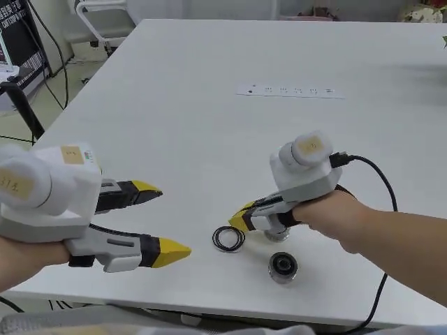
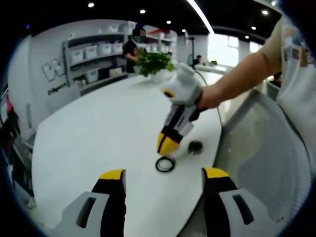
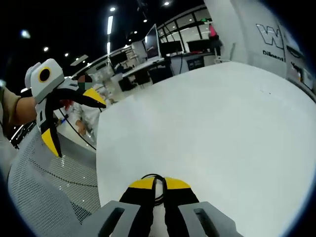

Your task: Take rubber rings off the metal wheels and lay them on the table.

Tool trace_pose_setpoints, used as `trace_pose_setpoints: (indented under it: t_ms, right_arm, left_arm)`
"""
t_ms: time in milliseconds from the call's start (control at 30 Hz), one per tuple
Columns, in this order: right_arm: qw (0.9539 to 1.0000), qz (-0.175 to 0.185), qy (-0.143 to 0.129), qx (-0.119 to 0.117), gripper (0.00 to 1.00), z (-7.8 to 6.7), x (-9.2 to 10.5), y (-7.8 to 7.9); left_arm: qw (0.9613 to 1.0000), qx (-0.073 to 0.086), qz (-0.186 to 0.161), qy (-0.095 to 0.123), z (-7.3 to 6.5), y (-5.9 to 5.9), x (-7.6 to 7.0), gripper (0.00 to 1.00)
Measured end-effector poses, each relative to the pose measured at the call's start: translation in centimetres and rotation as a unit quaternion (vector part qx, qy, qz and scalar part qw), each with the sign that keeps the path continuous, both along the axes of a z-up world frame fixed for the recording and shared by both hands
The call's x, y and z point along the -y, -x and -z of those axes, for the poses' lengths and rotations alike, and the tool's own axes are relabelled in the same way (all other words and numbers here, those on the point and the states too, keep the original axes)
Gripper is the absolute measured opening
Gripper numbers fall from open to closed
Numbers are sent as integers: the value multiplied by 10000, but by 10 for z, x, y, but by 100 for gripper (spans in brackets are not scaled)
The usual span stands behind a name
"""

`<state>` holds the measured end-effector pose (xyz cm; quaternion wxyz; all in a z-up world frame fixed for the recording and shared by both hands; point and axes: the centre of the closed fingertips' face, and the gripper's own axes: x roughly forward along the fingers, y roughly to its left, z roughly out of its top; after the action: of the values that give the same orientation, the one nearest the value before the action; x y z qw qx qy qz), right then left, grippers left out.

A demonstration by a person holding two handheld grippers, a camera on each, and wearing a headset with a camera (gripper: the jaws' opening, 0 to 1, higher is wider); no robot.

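Lying beside the right tongs (image 1: 241,222): two metal wheels (image 1: 283,267) (image 1: 278,234), two overlapping rubber rings (image 1: 216,239).

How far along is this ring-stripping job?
Done: a rubber ring lies flat on the table, possibly two overlapping. In hand: the right gripper, jaws closed, seems to pinch that ring's edge; the left gripper is open and idle. Left: the metal wheel nearest the table edge looks still dark-rimmed, and a second wheel sits half hidden under the right gripper.
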<state>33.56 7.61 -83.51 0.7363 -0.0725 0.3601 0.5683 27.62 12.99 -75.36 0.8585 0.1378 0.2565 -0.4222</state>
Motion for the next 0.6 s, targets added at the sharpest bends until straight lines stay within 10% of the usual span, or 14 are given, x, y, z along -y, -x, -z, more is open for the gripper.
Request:
trace_pose_setpoints:
  t_ms: [600]
  right_arm:
    - [9939,466,-976,212,38,-52,27,0]
  left_arm:
    - [10000,17,49,-3,-2,0,4,63]
